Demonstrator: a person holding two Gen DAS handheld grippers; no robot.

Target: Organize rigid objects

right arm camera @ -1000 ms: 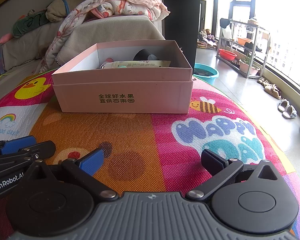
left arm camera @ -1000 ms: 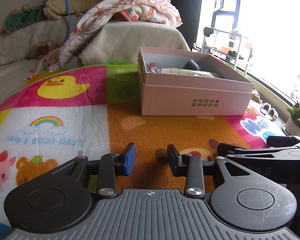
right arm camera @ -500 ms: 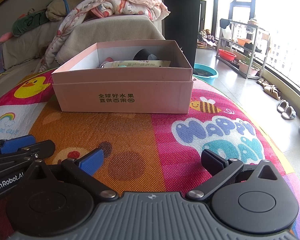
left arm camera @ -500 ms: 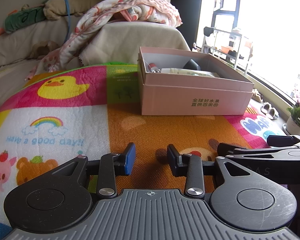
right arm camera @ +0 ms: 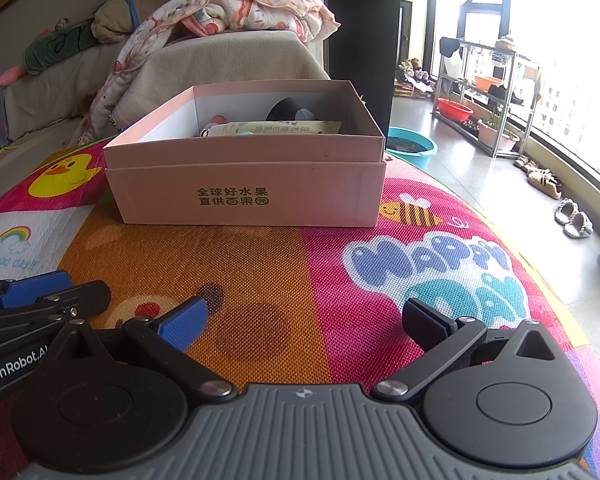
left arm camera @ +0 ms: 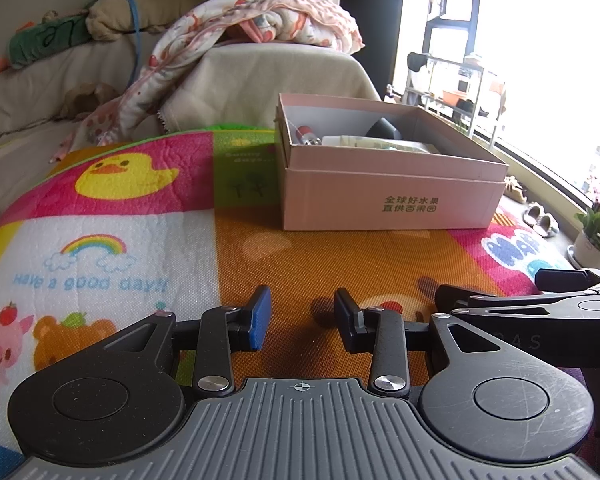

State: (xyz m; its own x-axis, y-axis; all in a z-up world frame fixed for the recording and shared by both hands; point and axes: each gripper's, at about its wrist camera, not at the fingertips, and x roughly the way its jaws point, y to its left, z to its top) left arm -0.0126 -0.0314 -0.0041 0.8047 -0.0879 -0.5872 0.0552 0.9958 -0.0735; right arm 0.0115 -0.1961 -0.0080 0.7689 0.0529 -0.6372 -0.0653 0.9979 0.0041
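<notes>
Centre frame, both views: pink box [right arm camera: 244,196] on play mat [right arm camera: 340,280], items already inside. Left gripper [left arm camera: 300,316] narrowly parted, empty; right gripper [right arm camera: 304,320] spread wide, empty. Judged: sorting near done; next, locate any leftover item.

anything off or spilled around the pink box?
Nothing stands out. The pink box sits square and upright on the play mat, items inside it, none spilled. Left gripper and right gripper are open, empty.

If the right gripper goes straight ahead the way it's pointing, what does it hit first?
Probably the front wall of the pink box. The right gripper is open and empty, with only bare mat between; depth is unclear.
</notes>
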